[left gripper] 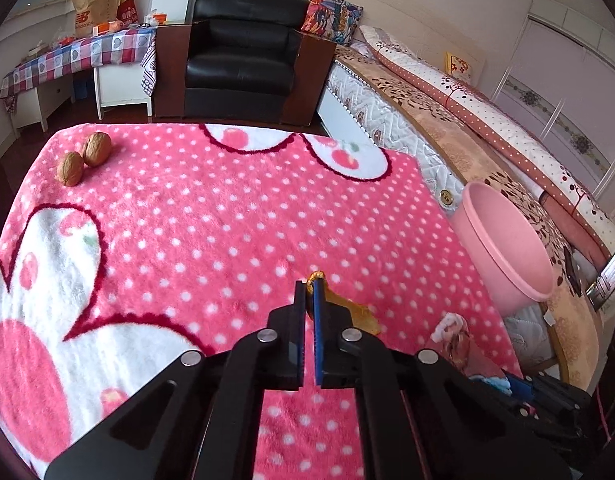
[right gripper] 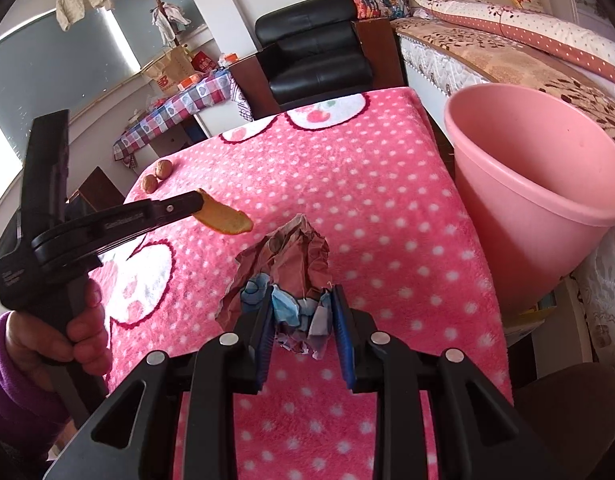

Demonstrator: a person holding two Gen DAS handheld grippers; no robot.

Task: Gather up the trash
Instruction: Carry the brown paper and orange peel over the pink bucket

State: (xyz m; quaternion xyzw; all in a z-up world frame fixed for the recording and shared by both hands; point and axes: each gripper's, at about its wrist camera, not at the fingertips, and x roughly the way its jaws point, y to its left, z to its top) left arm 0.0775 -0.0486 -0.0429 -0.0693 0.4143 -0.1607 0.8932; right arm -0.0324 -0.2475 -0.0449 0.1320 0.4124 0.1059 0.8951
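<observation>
Orange peel point(right gripper: 227, 218) sits pinched in the left gripper point(left gripper: 309, 286); crumpled paper point(right gripper: 287, 264) is clamped between the right gripper point(right gripper: 301, 304) fingers; the pink bin point(right gripper: 547, 200), right of both, awaits them; two walnuts point(left gripper: 85, 156) remain far ahead.

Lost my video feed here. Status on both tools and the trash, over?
Left tool shut on orange peel. Right tool shut on crumpled paper wad. Pink bin beside table, path clear. Two walnuts remain.

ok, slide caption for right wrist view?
Right gripper clamps crumpled wrapper; left gripper holds orange peel near pink bin.
</observation>
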